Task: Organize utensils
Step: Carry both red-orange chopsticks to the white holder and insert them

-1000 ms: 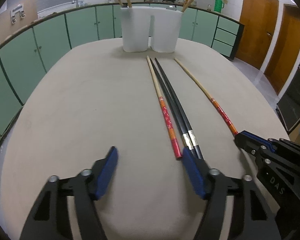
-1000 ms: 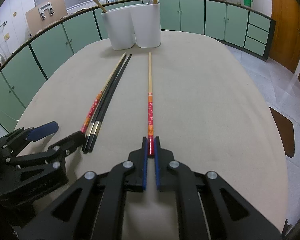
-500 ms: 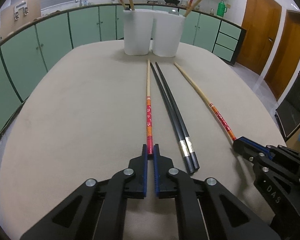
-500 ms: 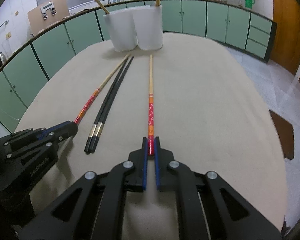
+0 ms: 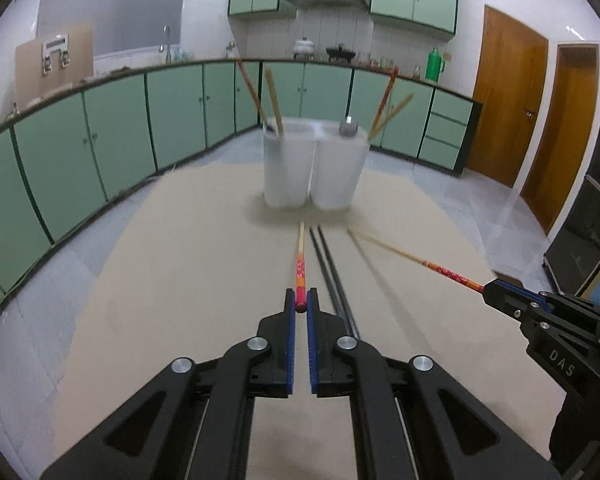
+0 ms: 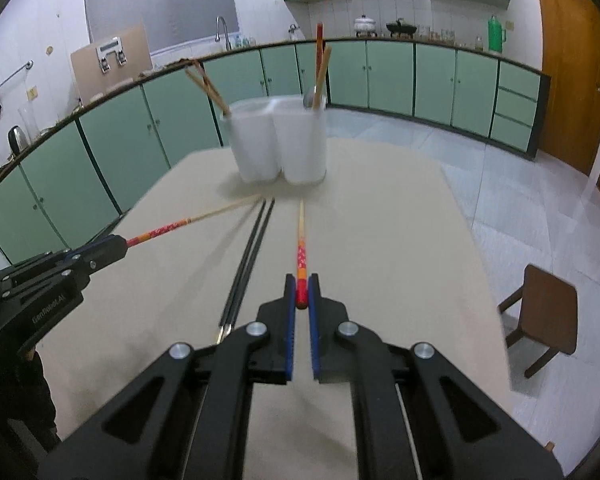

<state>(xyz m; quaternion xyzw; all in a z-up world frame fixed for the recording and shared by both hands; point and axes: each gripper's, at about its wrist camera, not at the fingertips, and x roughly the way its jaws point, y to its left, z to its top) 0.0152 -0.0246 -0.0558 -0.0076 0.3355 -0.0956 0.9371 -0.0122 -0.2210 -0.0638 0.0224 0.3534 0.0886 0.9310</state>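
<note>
While both grippers are raised above the beige table, each one clamps the red-painted butt of a pale wooden chopstick between its blue-padded fingers. From the left wrist view, the left gripper has its fingers pressed in on the left-held chopstick, whose bare tip runs straight ahead of the fingertips toward the white two-compartment plastic utensil holder at the far end of the table. Just right of those fingers, a pair of black chopsticks lies flat on the table, side by side and pointing the same way. Further right, the right gripper enters the frame, with the right-held chopstick slanting away from its tip toward the holder.

From the right wrist view, the right gripper's own fingers pinch that chopstick at its red end, and the shaft extends ahead toward the holder. The black pair sits just left of these fingers; beyond it, the left gripper appears at the left edge with its chopstick angled toward the holder.

Several wooden and red chopsticks already stand tilted in both compartments, and a grey rounded metal utensil end shows in the right one. Whether either held tip touches the table cannot be told through the blur.
</note>
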